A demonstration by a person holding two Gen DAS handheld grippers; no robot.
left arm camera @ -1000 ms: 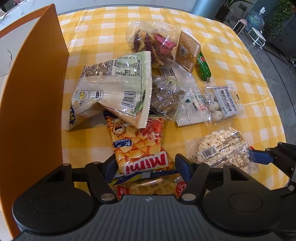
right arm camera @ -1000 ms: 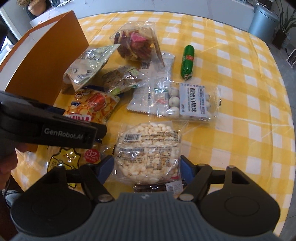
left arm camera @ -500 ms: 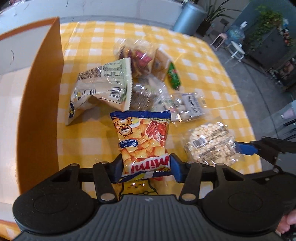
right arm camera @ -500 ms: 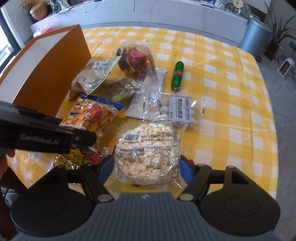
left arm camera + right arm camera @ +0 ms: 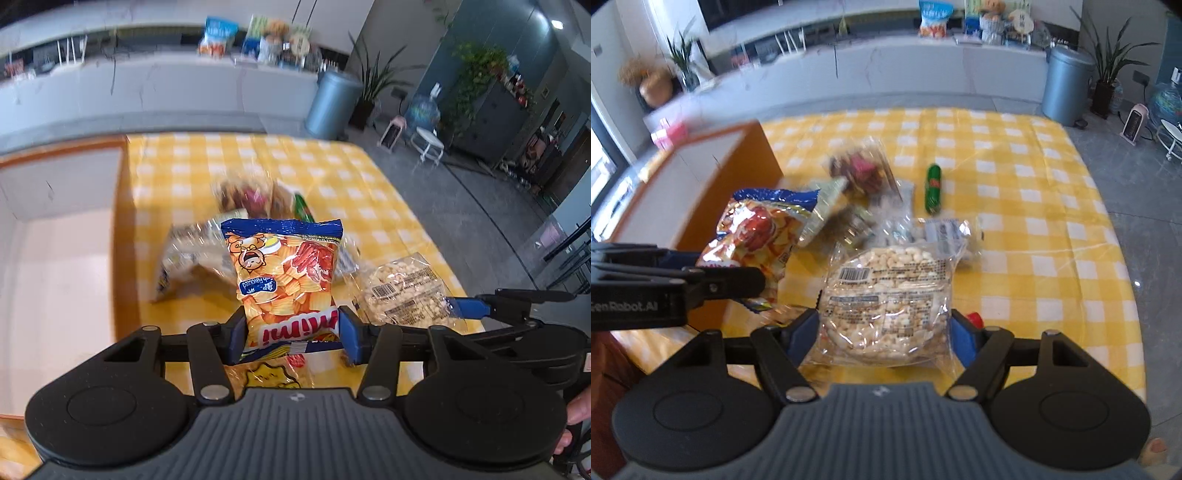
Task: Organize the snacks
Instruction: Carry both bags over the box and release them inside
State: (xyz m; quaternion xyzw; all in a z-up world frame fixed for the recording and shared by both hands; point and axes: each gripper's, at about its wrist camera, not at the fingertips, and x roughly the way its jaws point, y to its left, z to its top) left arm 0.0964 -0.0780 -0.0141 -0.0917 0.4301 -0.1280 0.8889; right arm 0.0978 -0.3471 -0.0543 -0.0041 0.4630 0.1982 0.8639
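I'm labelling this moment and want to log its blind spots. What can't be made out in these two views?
- Left wrist view: the pile behind the Mimi chip bag is motion-blurred; its labels are unreadable.
- Left wrist view: the orange box is cut off by the left edge.
- Right wrist view: the peanut pack hides the snacks behind it.

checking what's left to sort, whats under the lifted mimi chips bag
Below the Mimi bag in the left tool, a clear yellow-print packet lies on the table; the tool hides most of it.
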